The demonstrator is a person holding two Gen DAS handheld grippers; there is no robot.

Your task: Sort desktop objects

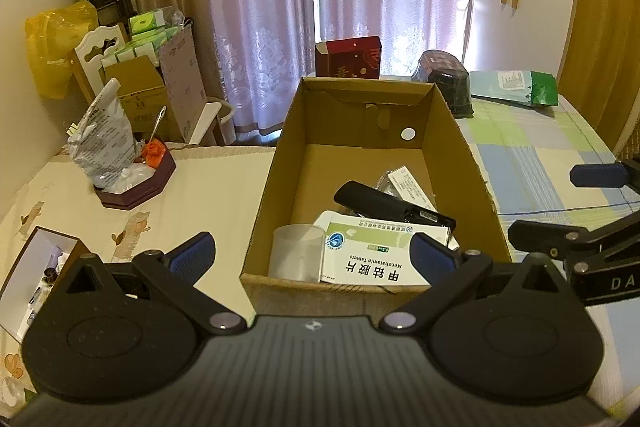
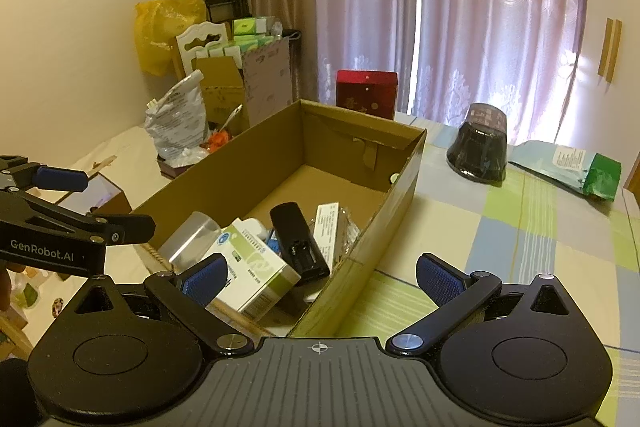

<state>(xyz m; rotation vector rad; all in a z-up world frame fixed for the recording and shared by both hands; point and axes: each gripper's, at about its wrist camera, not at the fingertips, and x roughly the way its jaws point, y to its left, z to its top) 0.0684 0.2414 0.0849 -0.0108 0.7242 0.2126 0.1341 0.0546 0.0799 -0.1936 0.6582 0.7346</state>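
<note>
An open cardboard box stands on the table. Inside lie a translucent plastic cup, a white and green medicine carton, a black remote and a slim white carton. My left gripper hovers open over the box's near edge, with nothing between its fingers. My right gripper hangs open above the box's near right corner, also holding nothing. Each gripper shows at the edge of the other's view.
A dark hexagonal tray with a plastic bag and clutter sits left of the box. A red carton stands behind it. A dark bowl-shaped pack and a green-ended packet lie on the checked cloth to the right. A small open box sits near left.
</note>
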